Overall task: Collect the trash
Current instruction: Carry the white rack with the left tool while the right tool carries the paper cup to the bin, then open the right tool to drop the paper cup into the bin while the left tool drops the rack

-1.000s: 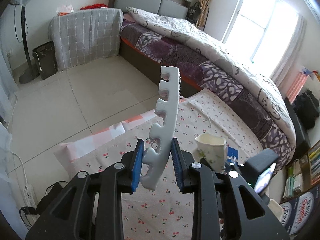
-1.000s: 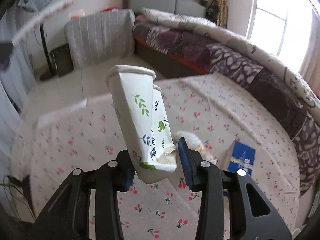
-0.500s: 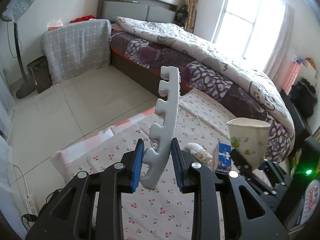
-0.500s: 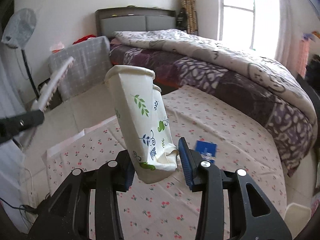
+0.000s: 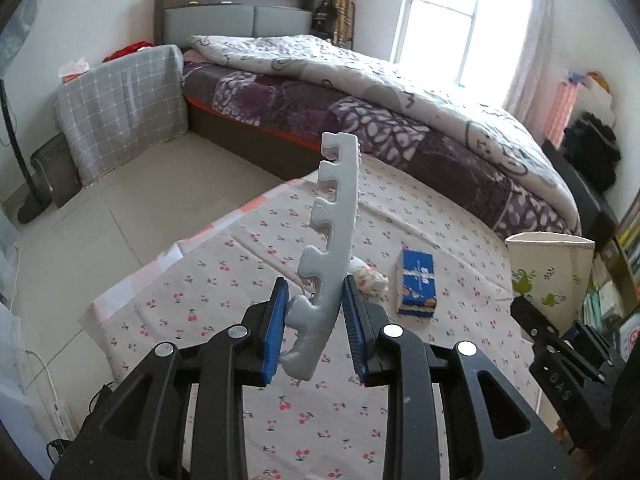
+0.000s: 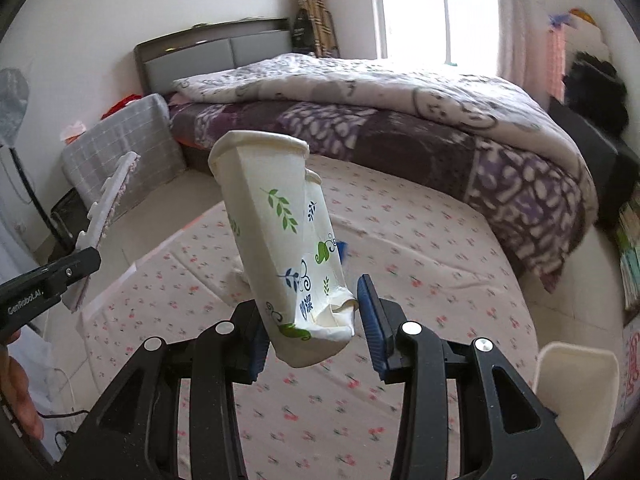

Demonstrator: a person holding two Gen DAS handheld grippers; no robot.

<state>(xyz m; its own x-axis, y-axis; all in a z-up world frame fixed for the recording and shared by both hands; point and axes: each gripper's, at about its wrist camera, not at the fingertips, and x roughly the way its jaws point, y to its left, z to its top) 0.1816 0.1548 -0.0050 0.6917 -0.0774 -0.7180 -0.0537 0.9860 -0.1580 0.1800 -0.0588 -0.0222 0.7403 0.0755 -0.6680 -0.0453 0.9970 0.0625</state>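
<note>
My left gripper point(image 5: 314, 320) is shut on the lower end of a white notched foam strip point(image 5: 336, 216), which stands up over the cherry-print tablecloth point(image 5: 240, 272). My right gripper point(image 6: 310, 320) is shut on the base of a crushed paper cup point(image 6: 280, 232) with leaf prints, held tilted above the same cloth. In the left wrist view the paper cup point(image 5: 548, 272) hangs at the right edge. The strip point(image 6: 108, 208) shows at the left of the right wrist view. On the cloth lie a crumpled tissue point(image 5: 370, 278) and a small blue box point(image 5: 416, 280).
A white bin point(image 6: 572, 392) stands at the table's lower right. Behind the table is a bed point(image 5: 400, 92) with a patterned quilt. A grey checked cover point(image 5: 120, 100), a dark bin point(image 5: 52, 168) and a fan stand line the left wall. A person's hand point(image 6: 20, 392) shows at the lower left.
Both grippers have swung rightward over the table, each keeping its load. The cup now sits higher and farther right in the left view. The white bin has come into the right view.
</note>
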